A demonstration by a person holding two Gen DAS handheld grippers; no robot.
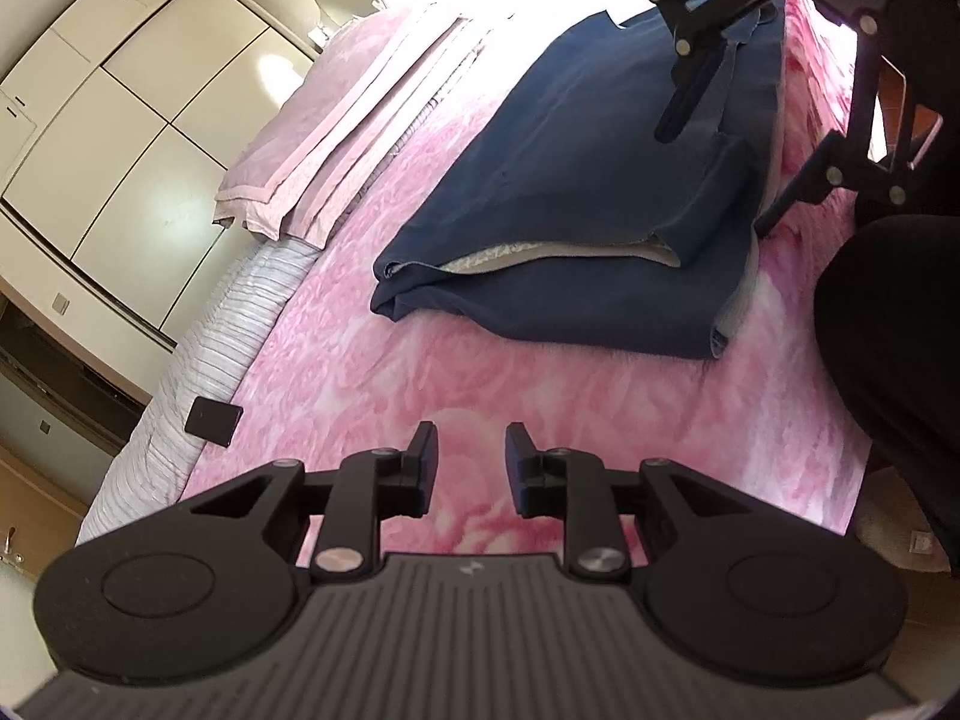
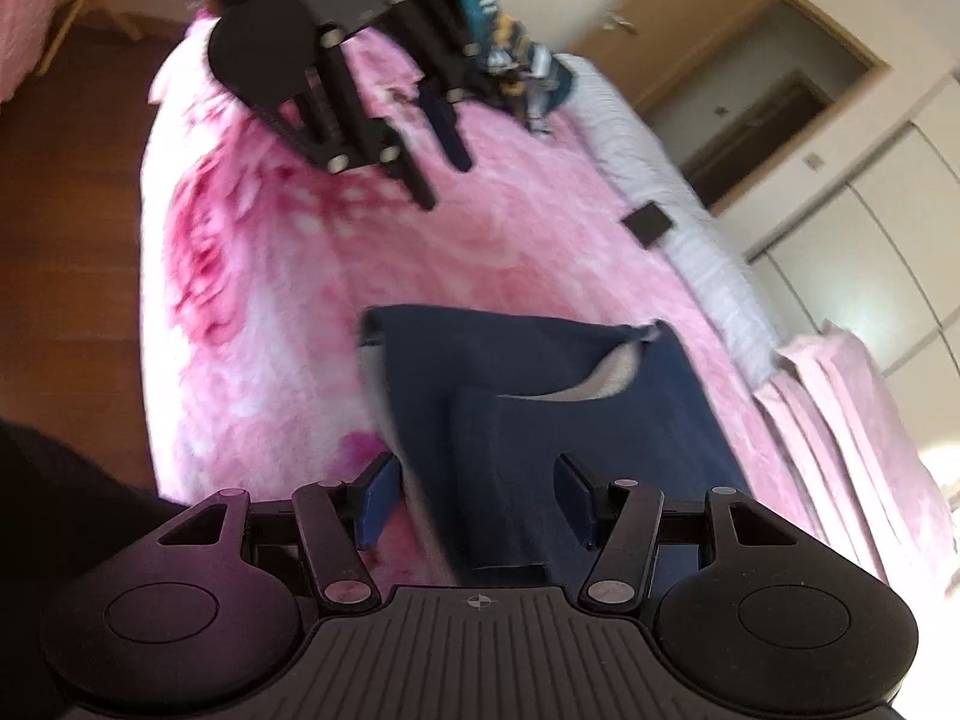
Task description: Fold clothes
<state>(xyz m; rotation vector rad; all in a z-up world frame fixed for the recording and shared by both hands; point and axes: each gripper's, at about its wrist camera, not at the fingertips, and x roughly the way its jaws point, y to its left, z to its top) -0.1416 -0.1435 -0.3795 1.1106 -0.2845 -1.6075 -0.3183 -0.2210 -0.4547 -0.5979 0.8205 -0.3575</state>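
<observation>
Navy garment (image 1: 558, 192) half-folded on pink bedspread (image 1: 420, 372); left gripper (image 1: 468, 468) empty, jaws parted, short of hem; right gripper (image 2: 474, 501) spread wide over folded sleeve (image 2: 510, 480), not pinching; advice: grab both layers at edge, fold evenly.

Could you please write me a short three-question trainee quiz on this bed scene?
1. True or false: the left gripper holds cloth.
2. The navy garment lies on: A) a wooden floor, B) a pink blanket, C) a chair.
3. What small dark thing lies near the bed's striped edge?

Key: 1. False; its jaws are apart over bare blanket. 2. B. 3. A flat black square object, too small to identify.
</observation>
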